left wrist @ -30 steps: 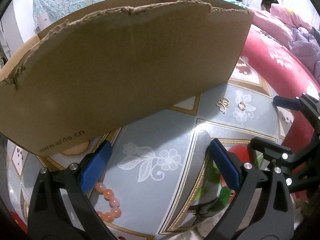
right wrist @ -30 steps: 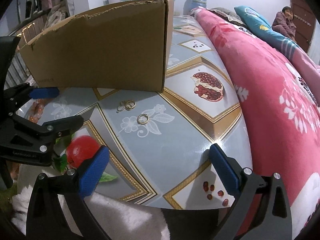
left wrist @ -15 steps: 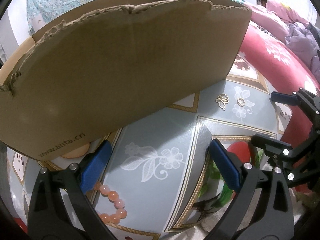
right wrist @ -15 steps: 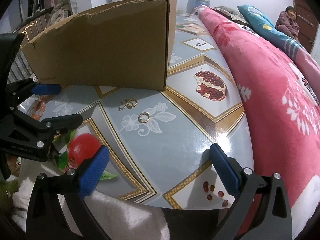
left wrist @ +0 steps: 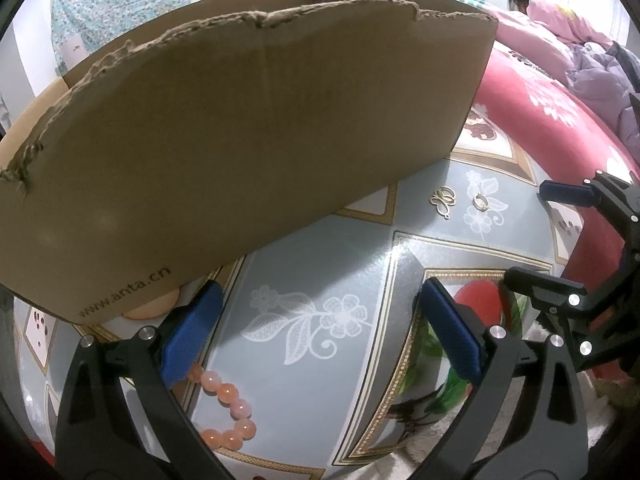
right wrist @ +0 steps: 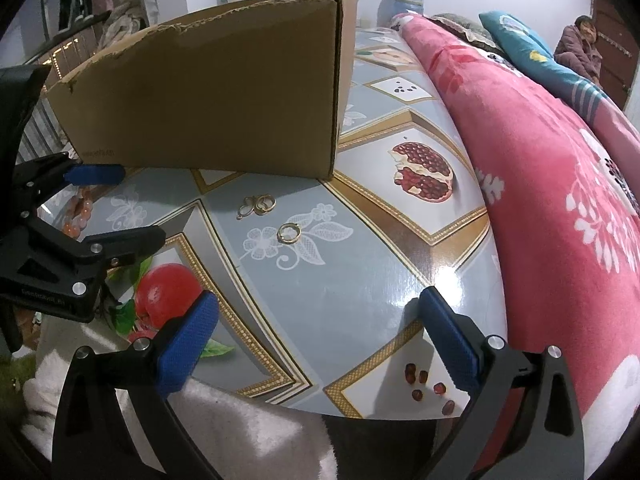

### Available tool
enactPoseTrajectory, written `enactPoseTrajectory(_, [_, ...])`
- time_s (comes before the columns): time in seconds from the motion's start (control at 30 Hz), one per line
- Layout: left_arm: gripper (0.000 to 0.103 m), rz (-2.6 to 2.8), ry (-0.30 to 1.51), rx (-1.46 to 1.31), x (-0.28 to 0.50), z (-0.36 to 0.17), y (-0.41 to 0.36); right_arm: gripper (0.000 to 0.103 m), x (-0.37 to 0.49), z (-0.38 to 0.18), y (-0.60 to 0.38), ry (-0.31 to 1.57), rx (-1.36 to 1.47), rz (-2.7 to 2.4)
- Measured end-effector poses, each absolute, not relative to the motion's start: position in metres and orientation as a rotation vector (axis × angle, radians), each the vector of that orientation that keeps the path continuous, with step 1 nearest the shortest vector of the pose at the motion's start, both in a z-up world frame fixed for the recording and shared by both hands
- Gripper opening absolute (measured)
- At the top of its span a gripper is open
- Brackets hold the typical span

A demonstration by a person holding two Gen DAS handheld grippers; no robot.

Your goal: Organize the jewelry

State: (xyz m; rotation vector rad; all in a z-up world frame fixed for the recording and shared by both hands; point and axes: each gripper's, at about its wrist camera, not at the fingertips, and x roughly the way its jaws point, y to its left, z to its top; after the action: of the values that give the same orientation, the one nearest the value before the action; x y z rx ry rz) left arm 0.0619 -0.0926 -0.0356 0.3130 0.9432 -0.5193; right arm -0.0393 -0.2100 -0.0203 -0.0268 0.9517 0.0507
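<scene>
A brown cardboard box (left wrist: 248, 128) stands on the patterned tabletop (left wrist: 312, 276); it also shows in the right wrist view (right wrist: 224, 104). A gold ring (right wrist: 289, 233) and a looped gold piece (right wrist: 259, 205) lie in front of the box; the left wrist view shows the ring (left wrist: 480, 201) and the looped piece (left wrist: 443, 198). An orange bead bracelet (left wrist: 224, 412) lies by my left gripper's left finger. My left gripper (left wrist: 320, 332) is open and empty above the table. My right gripper (right wrist: 316, 340) is open and empty near the table's front edge.
A pink flowered blanket (right wrist: 560, 168) lies along the table's right side. A white fluffy cloth (right wrist: 224, 432) is below the front edge. A person (right wrist: 580, 44) sits far back. Clothes hang at the back wall (left wrist: 120, 4).
The left gripper has drawn back slightly, so more of the bead bracelet shows. The right gripper has shifted slightly. Both stay open.
</scene>
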Motion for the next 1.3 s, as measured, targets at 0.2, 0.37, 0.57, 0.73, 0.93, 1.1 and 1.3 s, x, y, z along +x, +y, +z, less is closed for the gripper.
enactPoseTrajectory(0.2, [0.096, -0.521, 0.946, 0.315, 0.062, -0.037, -0.095, 0.097, -0.046, -0.011, -0.221, 0.9, -0.011, 0.066])
enactPoseTrajectory(0.37, [0.096, -0.523, 0.945, 0.315, 0.062, -0.037, -0.095, 0.086, -0.049, 0.003, -0.224, 0.823, -0.008, 0.145])
enactPoseTrajectory(0.57, [0.096, -0.529, 0.95, 0.319, 0.062, -0.037, -0.095, 0.052, -0.03, -0.002, -0.221, 0.855, -0.004, 0.211])
enactPoseTrajectory(0.73, [0.096, -0.529, 0.951, 0.32, 0.063, -0.037, -0.095, 0.037, -0.021, -0.006, -0.213, 0.868, 0.003, 0.249])
enactPoseTrajectory(0.93, [0.096, -0.535, 0.95, 0.323, 0.063, -0.037, -0.094, 0.026, -0.018, -0.01, -0.207, 0.869, -0.084, 0.299])
enactPoseTrajectory(1.1, [0.096, -0.54, 0.95, 0.325, 0.063, -0.038, -0.095, 0.024, -0.015, -0.011, -0.21, 0.88, -0.11, 0.366])
enactPoseTrajectory(1.3, [0.096, -0.541, 0.95, 0.326, 0.063, -0.037, -0.094, 0.012, -0.012, -0.011, -0.216, 0.886, -0.094, 0.427])
